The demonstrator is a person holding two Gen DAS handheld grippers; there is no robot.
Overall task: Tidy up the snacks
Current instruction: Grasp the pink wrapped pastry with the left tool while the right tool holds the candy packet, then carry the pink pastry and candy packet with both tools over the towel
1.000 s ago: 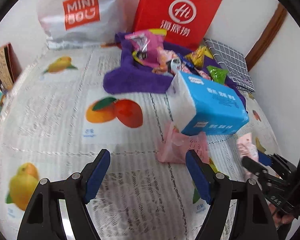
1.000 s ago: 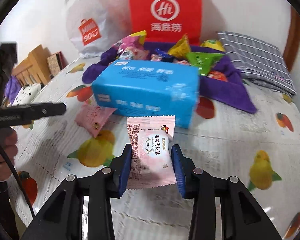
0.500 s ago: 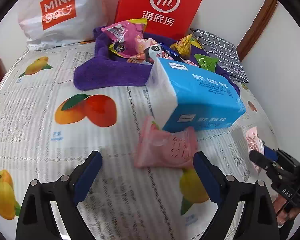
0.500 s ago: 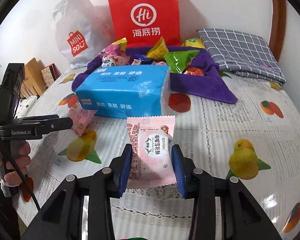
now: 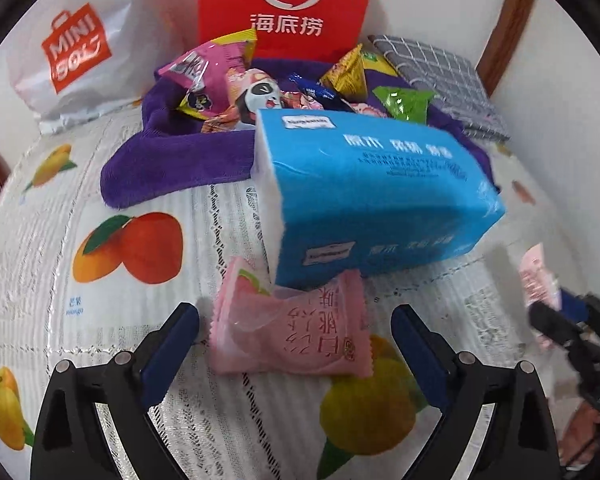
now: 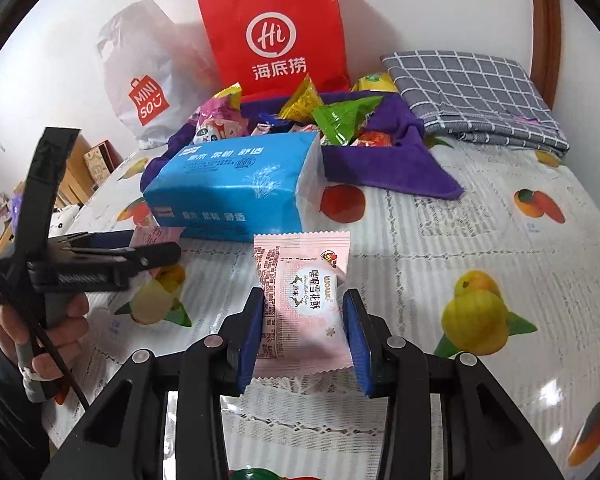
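A pink snack packet (image 5: 290, 330) lies on the fruit-print tablecloth (image 5: 100, 288), its far end tucked under a blue tissue pack (image 5: 372, 196). My left gripper (image 5: 296, 326) straddles this packet with its jaws still opening; the pads stand clear of it on both sides. My right gripper (image 6: 306, 320) is shut on a pale pink snowflake-crisp packet (image 6: 304, 300), held above the cloth. Behind the blue tissue pack (image 6: 240, 188), a purple towel (image 5: 180, 160) holds several bright snack packets (image 5: 220, 76).
A red paper bag (image 6: 276, 36) and a white plastic bag (image 6: 144, 76) stand against the back wall. A grey checked cloth (image 6: 472, 96) lies folded at the back right. A person's hand (image 6: 40, 328) holds the left gripper. Wooden boxes (image 6: 84, 164) sit past the table's left edge.
My left gripper moved toward the pink packet by the tissue pack and its jaws widened around it. The right gripper drifted a little, keeping its packet.
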